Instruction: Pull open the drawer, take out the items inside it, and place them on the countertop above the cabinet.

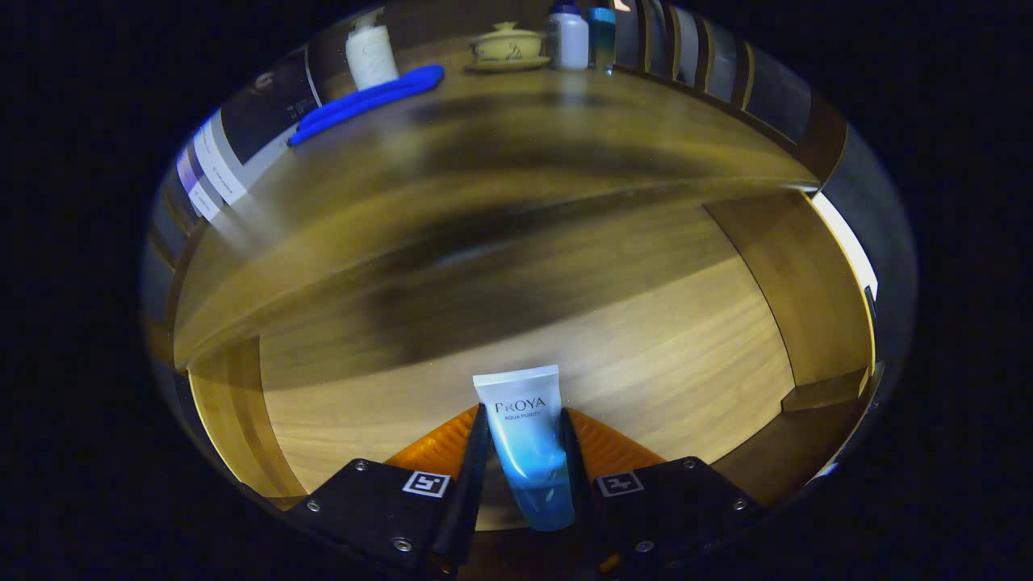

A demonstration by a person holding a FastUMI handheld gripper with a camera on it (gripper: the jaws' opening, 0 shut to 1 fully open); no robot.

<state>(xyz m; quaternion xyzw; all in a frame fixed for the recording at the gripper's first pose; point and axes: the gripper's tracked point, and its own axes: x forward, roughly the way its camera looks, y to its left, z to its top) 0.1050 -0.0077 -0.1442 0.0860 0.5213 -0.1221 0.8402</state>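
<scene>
On the counter (516,153) above the open drawer (662,355), going from its left edge, a blue flat object (367,101) lies slantwise near the far left corner, with a white bottle (371,55) standing just behind it; further along the far edge sits a small lidded bowl on a saucer (507,47), then a white bottle with a dark cap (569,36) and a blue-green container (601,34) touching or nearly touching it. The tool (524,452) is closed on the white-and-blue tube (526,440), both fingers pressing its sides, and the tube stands upright between them over the drawer's bare wooden floor, below the counter's front edge. The grip looks to sit on the lower, darker part of the tube, so the soft body could squeeze and slide downward if the fingers ease off, dropping it back into the drawer. Lifting from here, the likeliest trouble is the tube's top or the tool catching the underside of the counter's front edge, which overhangs the drawer; that could knock the tube askew in the fingers. Once above, setting it down too far toward the back risks nudging the bowl or bottles; the broad bare middle of the counter looks the safer spot. The picture is blurred, so the counter's exact edge is hard to judge.
</scene>
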